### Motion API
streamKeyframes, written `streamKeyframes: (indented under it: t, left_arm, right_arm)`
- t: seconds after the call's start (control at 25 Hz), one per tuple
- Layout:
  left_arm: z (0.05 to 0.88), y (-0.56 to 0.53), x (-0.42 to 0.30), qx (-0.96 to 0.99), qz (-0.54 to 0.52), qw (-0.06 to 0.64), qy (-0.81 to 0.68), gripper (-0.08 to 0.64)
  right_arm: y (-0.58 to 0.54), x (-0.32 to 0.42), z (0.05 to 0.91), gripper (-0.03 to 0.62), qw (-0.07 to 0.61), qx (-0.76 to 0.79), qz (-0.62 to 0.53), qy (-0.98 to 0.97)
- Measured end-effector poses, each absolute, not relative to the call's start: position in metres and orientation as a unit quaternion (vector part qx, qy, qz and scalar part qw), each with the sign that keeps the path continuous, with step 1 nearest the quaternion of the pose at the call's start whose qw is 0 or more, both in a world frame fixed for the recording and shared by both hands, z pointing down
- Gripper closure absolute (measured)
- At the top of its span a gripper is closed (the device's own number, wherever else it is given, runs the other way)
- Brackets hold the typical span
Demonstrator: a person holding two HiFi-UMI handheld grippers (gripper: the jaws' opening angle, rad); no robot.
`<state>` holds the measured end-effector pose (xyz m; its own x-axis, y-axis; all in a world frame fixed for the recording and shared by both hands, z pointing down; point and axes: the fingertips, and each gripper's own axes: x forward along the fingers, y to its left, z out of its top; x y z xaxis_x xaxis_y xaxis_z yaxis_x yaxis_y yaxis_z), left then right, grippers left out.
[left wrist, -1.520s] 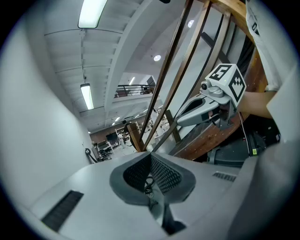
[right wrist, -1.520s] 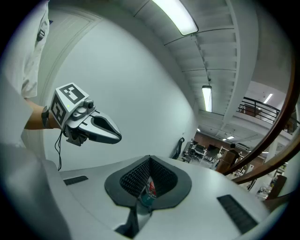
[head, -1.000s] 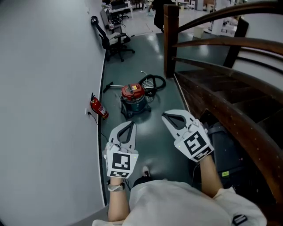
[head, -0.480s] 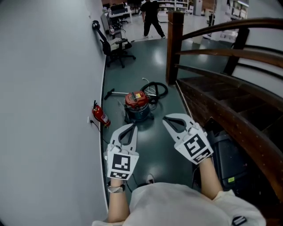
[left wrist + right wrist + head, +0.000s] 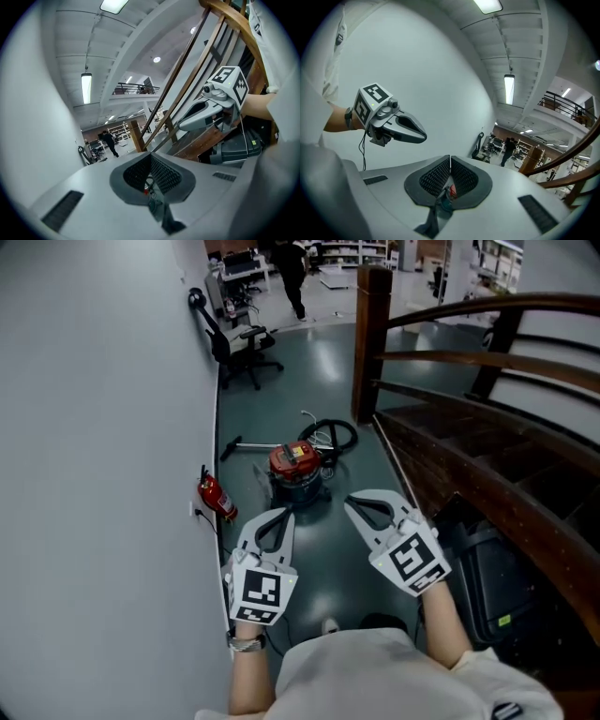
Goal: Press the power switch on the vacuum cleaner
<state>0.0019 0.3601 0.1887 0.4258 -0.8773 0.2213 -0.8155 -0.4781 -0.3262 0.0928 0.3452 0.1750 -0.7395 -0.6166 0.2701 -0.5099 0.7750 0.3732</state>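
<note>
The vacuum cleaner point(image 5: 296, 471), a dark drum with a red top, stands on the green floor ahead, its black hose point(image 5: 330, 436) coiled behind it. My left gripper point(image 5: 282, 513) and right gripper point(image 5: 349, 503) are held side by side in the air, well short of it, both pointing at it. The pads of each pair meet with nothing between them, so both are shut. In the left gripper view the red top point(image 5: 146, 191) peeks through the gap below the shut left gripper point(image 5: 150, 155). The right gripper point(image 5: 450, 158) likewise frames the red top point(image 5: 451, 191).
A grey wall runs along the left with a red fire extinguisher point(image 5: 214, 495) at its foot. A wooden stair railing point(image 5: 469, 418) and post point(image 5: 372, 343) close the right side. A black office chair point(image 5: 234, 338) and a walking person point(image 5: 291, 263) are far ahead.
Both grippers and the head view have come forward along the floor; the vacuum cleaner now lies closer to the gripper tips. The distant person has walked to the left.
</note>
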Motion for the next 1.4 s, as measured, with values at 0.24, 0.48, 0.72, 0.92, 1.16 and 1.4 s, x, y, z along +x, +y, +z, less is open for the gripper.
streamKeyframes:
  t: [0.24, 0.48, 0.72, 0.92, 1.16, 1.4]
  left_arm:
    - [0.196, 0.336, -0.009, -0.845, -0.177, 0.082, 0.498, 0.558]
    - [0.199, 0.304, -0.016, -0.845, -0.18, 0.083, 0.497, 0.558]
    - [0.196, 0.247, -0.025, -0.836, -0.179, 0.091, 0.511, 0.558]
    - [0.193, 0.188, -0.029, -0.831, -0.181, 0.093, 0.518, 0.558]
    - [0.194, 0.115, -0.032, -0.828, -0.18, 0.082, 0.525, 0.558]
    - [0.202, 0.06, -0.027, -0.829, -0.183, 0.07, 0.524, 0.558]
  right_arm:
    - [0.325, 0.078, 0.187, 0.561, 0.208, 0.306, -0.143, -0.918]
    - [0.286, 0.075, 0.188, 0.561, 0.203, 0.313, -0.139, -0.917]
    - [0.228, 0.066, 0.18, 0.561, 0.192, 0.306, -0.153, -0.92]
    - [0.162, 0.057, 0.175, 0.561, 0.189, 0.295, -0.16, -0.923]
    - [0.096, 0.056, 0.17, 0.561, 0.191, 0.286, -0.161, -0.925]
    - [0.039, 0.063, 0.185, 0.561, 0.201, 0.281, -0.143, -0.927]
